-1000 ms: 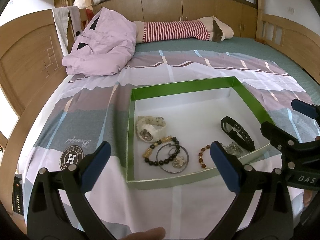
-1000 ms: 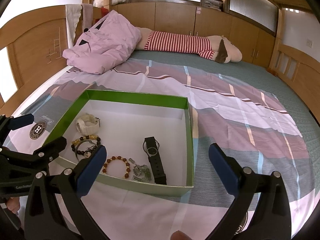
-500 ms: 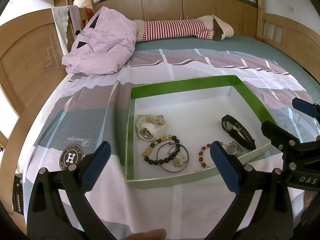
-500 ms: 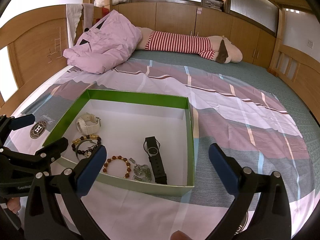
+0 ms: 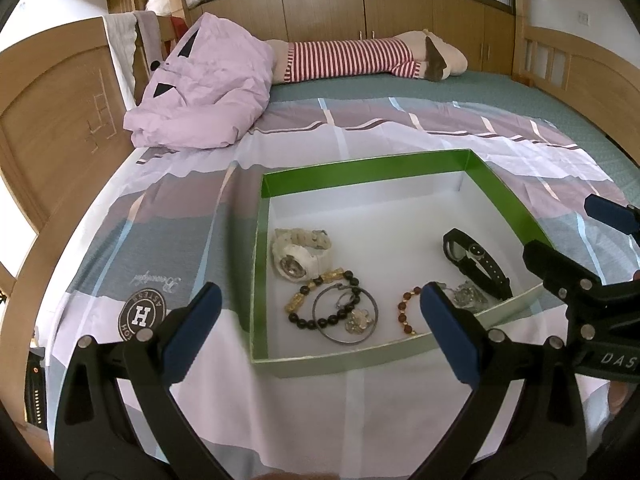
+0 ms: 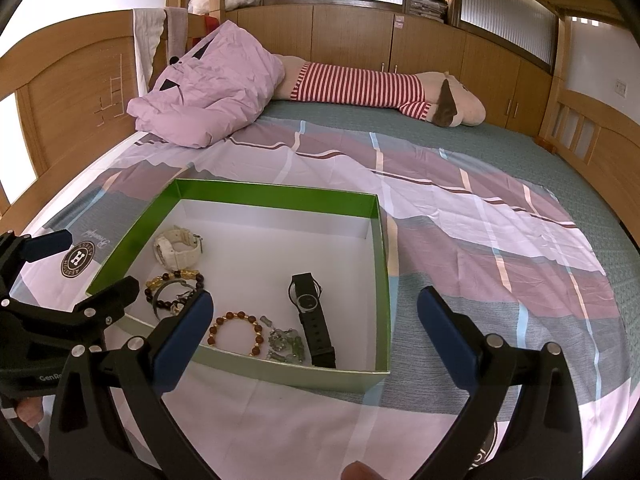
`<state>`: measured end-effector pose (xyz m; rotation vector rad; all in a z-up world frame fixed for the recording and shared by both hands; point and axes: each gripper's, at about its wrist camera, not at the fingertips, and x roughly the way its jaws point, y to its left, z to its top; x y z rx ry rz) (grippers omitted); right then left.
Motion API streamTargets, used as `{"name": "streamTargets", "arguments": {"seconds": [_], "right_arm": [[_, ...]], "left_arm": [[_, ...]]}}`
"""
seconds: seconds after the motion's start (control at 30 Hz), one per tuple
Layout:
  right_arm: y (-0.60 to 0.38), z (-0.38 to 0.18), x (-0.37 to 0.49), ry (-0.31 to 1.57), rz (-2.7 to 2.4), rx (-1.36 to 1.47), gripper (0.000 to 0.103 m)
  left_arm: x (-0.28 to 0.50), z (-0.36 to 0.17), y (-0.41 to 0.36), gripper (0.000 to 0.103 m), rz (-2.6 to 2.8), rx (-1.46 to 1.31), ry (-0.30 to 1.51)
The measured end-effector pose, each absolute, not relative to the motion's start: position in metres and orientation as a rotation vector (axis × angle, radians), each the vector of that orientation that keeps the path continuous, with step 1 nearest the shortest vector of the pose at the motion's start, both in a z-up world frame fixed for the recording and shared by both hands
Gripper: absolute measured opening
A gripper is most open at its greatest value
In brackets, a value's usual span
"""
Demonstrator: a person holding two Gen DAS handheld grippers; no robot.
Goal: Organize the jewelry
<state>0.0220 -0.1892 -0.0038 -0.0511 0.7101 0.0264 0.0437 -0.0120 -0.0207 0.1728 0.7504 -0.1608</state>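
Left gripper (image 5: 318,330): spread wide, empty, hovering before the box's near wall.
Right gripper (image 6: 314,330): also spread, empty.
Box (image 6: 276,197): green-walled, on the bedsheet (image 6: 460,216).
Jewelry: white watch (image 5: 298,254), black watch (image 6: 310,314), bead bracelets (image 5: 324,300), all in the box.
Handling: probably light, loose, slippery; pinch a strap or bead strand.

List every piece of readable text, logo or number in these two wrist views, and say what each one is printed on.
"H": middle of the round badge printed on the bedsheet; its ring lettering is upside down and too small to read.
Cursive word beside the badge: inverted, not legible.
"DAS", cut off at the frame edge: right gripper body, seen from the left wrist.
"GenRo", cut off: left gripper body, seen from the right wrist.
Watch dials and the pink cabinet sticker: too small.
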Motion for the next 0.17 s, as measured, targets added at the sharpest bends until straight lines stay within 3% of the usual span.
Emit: {"name": "streamTargets", "arguments": {"seconds": [0.17], "right_arm": [[-0.217,0.003,0.022,0.674,0.001,-0.011,0.102]], "left_arm": [[0.039,-0.017,-0.011,0.1,-0.163,0.197,0.738]]}}
